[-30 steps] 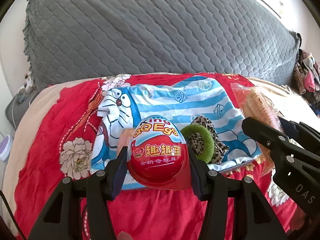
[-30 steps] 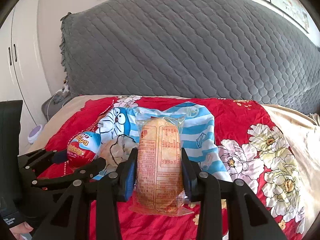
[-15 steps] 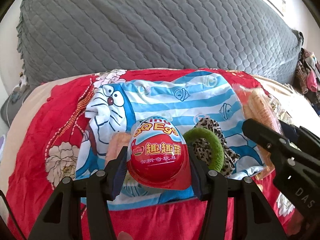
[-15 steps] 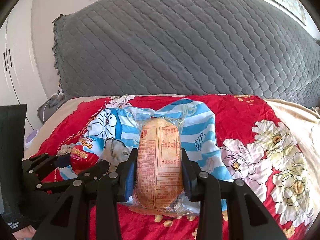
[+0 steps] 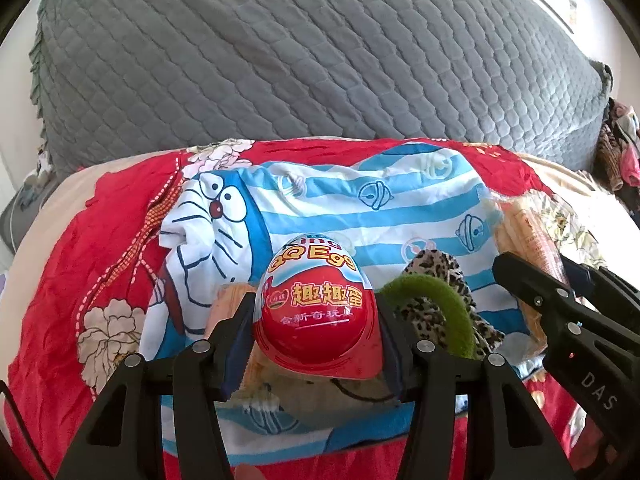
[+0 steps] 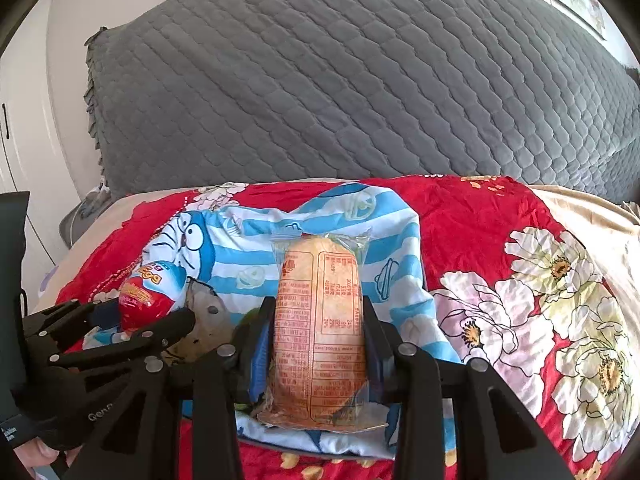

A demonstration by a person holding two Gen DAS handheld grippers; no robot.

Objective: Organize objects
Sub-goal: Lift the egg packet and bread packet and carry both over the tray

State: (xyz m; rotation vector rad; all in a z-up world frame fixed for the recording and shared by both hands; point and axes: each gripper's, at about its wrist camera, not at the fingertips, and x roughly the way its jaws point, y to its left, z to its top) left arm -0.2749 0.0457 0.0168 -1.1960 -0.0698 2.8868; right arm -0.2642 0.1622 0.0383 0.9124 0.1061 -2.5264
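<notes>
A red toy egg (image 5: 318,308), blue-capped and marked "QQ Egg", is clamped between the two fingers of the left gripper (image 5: 318,320), pointed end forward, and is held above a blue-and-white striped cartoon cloth (image 5: 360,216) spread on the bed. A wrapped bread roll (image 6: 320,332) in clear printed film is gripped lengthwise by the right gripper (image 6: 318,344), its far end projecting beyond the fingertips and its near end hanging below them. Both held items are seen over the near part of the cloth, side by side, egg to the left of bread. A green hair ring (image 5: 444,312) and a leopard-print scrunchie (image 5: 444,268) lie on the cloth just right of the egg. A red floral bedsheet (image 6: 500,216) is seen beneath the cloth, a grey quilted headboard cover (image 5: 280,60) behind.
</notes>
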